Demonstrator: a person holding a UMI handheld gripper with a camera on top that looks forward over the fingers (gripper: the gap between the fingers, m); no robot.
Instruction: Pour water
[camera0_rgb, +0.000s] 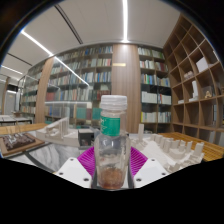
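Note:
A clear plastic bottle (111, 148) with a white cap and a green band at its neck stands upright between my fingers. A brownish residue lies at its bottom. My gripper (111, 162) is shut on the bottle, with the purple pads (88, 160) pressing on both its sides. The bottle is held up in the air, well above the table.
A table (30, 145) lies below at the left with papers or a tray on it. White moulded trays (175, 152) lie at the right. Tall bookshelves (85, 85) fill the back wall, and wooden cubby shelves (195, 80) stand at the right.

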